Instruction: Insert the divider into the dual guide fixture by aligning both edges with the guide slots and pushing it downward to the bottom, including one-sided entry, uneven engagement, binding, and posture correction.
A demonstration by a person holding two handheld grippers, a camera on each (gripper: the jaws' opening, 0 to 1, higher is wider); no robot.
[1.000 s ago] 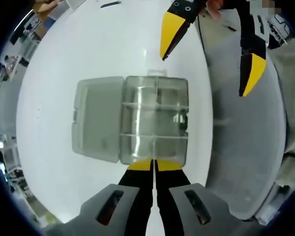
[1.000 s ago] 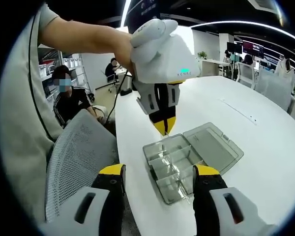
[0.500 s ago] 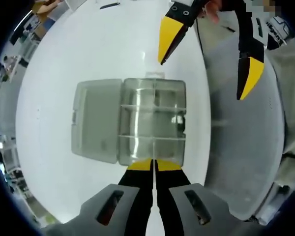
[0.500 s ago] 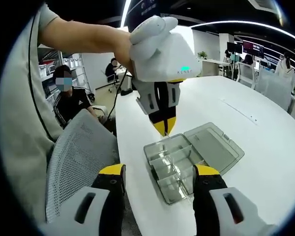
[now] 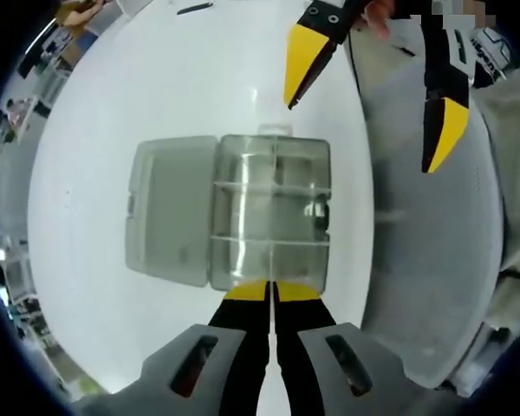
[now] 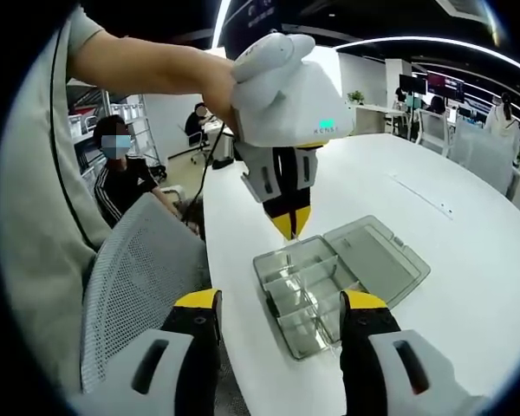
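Basically nothing changed over last second: my left gripper [image 5: 270, 291] stays clenched, tips just above near edge of clear box [image 5: 271, 212], lid [image 5: 172, 211] flung open on white table [image 5: 156, 87]. Right gripper [image 6: 277, 316] hangs released, empty, beside box. Two dividers [image 5: 269, 187] sit seated across box. I judge insertion finished or paused.

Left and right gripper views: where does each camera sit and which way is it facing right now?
Left gripper view: above the clear box, looking down the shut left gripper at the near wall; right gripper open at top.
Right gripper view: beside the white table, looking across; open right gripper, person's forearm.
Shared: the box, its lid open, both grippers.
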